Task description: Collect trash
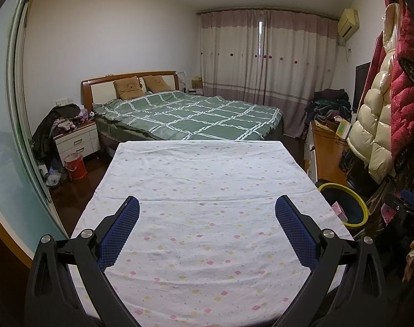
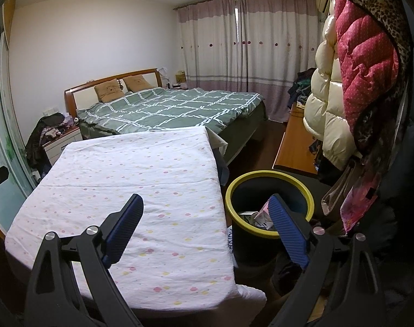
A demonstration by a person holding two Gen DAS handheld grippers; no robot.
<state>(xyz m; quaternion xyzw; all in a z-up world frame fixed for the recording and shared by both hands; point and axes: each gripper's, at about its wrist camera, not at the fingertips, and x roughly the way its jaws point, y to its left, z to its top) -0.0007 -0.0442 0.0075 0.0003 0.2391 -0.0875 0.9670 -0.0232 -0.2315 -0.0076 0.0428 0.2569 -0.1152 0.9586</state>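
A dark bin with a yellow rim (image 2: 269, 175) stands on the floor right of the table; pink and white trash (image 2: 262, 215) lies inside it. The same bin (image 1: 343, 207) shows at the table's right edge in the left wrist view. My right gripper (image 2: 207, 204) is open and holds nothing, straddling the table's right edge with its right finger over the bin. My left gripper (image 1: 207, 207) is open and holds nothing above the table (image 1: 207, 169), which is covered by a white cloth with small flowers. No loose trash shows on the cloth.
A bed with a green checked quilt (image 1: 190, 117) lies beyond the table. A nightstand (image 1: 76, 139) piled with clothes and a red bucket (image 1: 75, 166) stand at the left. Puffy coats (image 2: 351, 76) hang at the right over a wooden cabinet (image 2: 296, 147).
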